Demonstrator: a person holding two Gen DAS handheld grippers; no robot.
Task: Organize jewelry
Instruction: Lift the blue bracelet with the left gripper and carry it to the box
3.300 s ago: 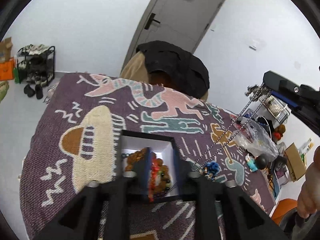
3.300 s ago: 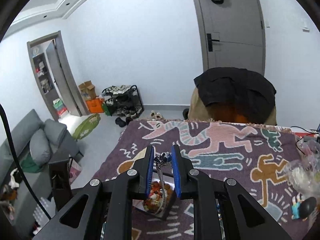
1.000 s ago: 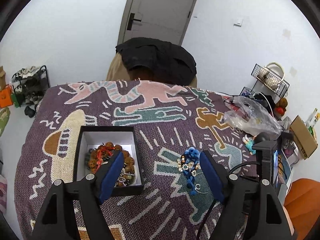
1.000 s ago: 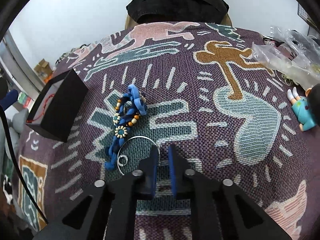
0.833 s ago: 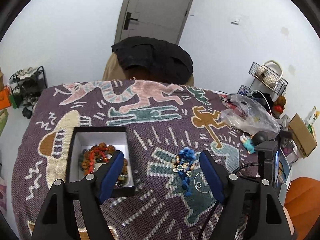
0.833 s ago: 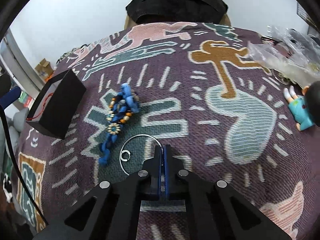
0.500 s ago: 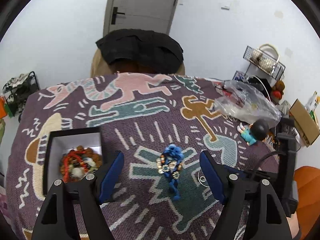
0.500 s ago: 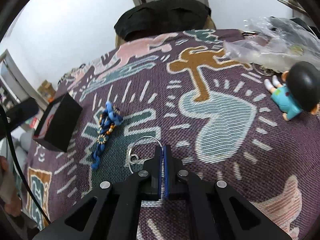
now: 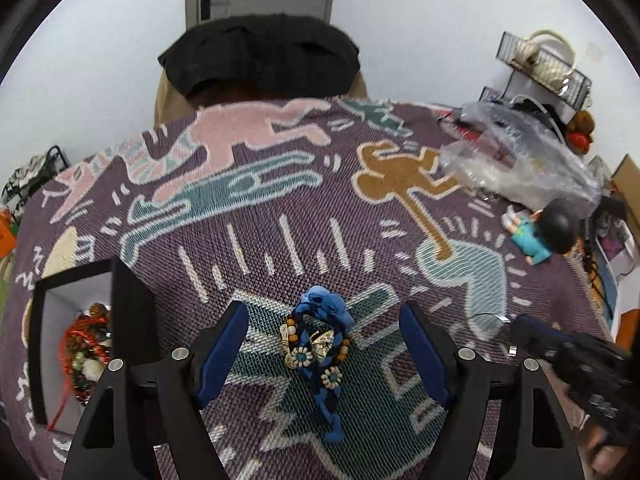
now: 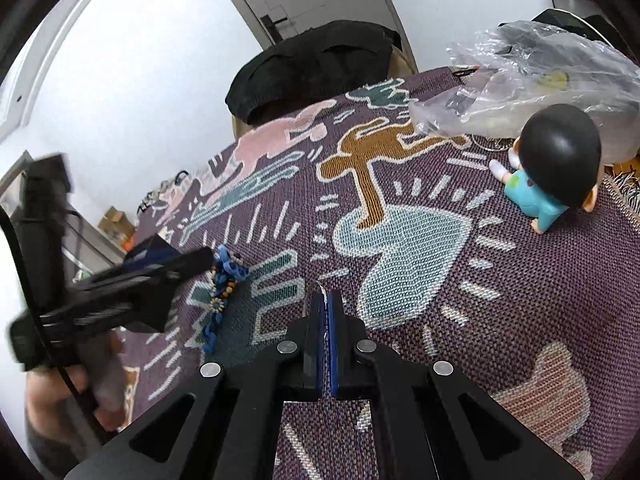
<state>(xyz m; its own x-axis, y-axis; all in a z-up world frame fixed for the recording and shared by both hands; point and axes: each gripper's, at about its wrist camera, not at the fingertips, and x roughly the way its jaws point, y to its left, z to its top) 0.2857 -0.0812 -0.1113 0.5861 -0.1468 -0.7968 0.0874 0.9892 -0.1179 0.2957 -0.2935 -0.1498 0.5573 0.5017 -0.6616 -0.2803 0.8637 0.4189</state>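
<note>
Blue beaded bracelet [image 9: 320,354] lay mid-surface on the patterned cloth, now framed between the left gripper's [image 9: 323,354] wide-apart fingers, which had dropped toward it, likely the next pickup for the black box [image 9: 80,344] at the left edge. Right gripper [image 10: 327,312], jaws together on the thin wire hoop [image 10: 322,291], had lifted it off the cloth, angled downward.

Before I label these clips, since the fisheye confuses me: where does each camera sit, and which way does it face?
Left wrist: on the left gripper, angled down at the blue bracelet between its open jaws; black box left.
Right wrist: on the right gripper, jaws shut on a wire hoop, facing across the cloth; a hand shows left.
Shared: the bracelet, the doll, each other's gripper.
</note>
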